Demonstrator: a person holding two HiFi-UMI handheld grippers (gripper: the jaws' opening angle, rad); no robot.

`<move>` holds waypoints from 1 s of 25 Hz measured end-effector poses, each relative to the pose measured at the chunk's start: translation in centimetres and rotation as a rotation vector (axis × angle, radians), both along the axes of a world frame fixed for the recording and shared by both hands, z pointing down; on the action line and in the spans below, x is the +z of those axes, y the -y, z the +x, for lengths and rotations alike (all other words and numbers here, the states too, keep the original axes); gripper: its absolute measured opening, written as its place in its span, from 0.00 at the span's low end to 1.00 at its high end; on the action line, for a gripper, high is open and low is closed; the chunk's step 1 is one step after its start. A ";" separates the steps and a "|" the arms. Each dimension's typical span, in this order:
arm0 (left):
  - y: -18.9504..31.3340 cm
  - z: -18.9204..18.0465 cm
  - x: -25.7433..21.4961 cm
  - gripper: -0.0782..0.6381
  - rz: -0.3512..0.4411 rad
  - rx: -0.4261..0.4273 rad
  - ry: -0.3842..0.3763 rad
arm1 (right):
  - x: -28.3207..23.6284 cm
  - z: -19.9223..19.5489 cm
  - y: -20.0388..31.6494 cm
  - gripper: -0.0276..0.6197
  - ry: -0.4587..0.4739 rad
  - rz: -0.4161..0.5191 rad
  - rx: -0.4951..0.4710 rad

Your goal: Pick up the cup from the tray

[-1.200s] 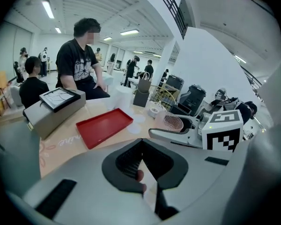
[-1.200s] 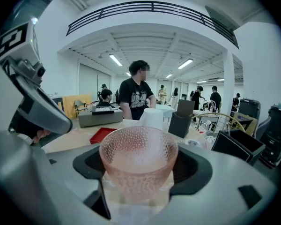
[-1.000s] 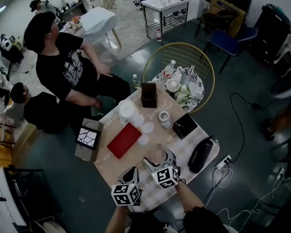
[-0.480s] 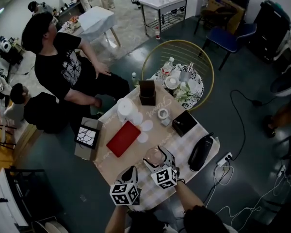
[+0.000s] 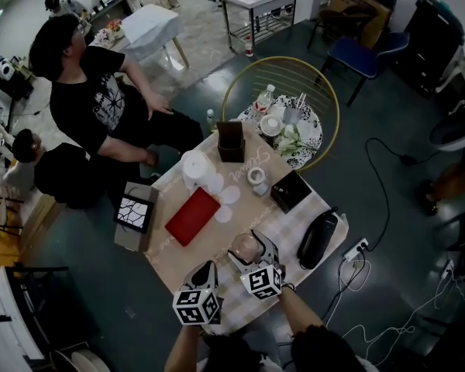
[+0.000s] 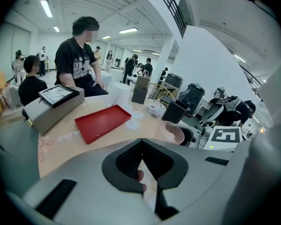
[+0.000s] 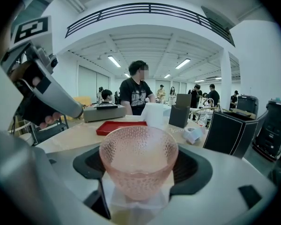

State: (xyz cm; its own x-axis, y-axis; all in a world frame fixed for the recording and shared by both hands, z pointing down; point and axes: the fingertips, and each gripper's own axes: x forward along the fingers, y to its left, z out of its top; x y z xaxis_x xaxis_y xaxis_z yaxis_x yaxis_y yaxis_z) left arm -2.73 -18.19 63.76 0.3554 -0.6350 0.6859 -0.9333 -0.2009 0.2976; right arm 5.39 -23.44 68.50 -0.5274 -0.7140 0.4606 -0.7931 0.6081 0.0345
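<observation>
The left gripper (image 5: 206, 273) hangs over the near edge of the table (image 5: 178, 256), jaws closed together with nothing between them. Just to its right, over the same edge, the right gripper (image 5: 252, 253) clamps the sides of an upright pink cup (image 7: 138, 158). The left forearm (image 5: 182, 346) and right forearm (image 5: 296, 310) reach in from the table's near side.

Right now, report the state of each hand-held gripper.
Left hand-held gripper: closed, nothing between its jaws.
Right hand-held gripper: closed on the pink glass cup.
</observation>
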 end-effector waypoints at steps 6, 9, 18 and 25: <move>-0.1 0.3 0.2 0.12 -0.002 0.015 0.015 | -0.1 0.1 0.0 0.66 0.000 0.007 -0.004; -0.2 0.2 0.3 0.12 -0.005 0.018 0.021 | -0.1 0.0 -0.1 0.66 0.002 0.012 -0.017; -0.1 -0.4 0.2 0.12 -0.001 0.014 0.025 | -1.4 -0.3 -0.2 0.66 0.091 0.021 -0.036; -0.8 -0.4 -0.4 0.12 0.005 0.021 0.028 | -3.6 0.1 0.3 0.67 0.137 0.046 -0.006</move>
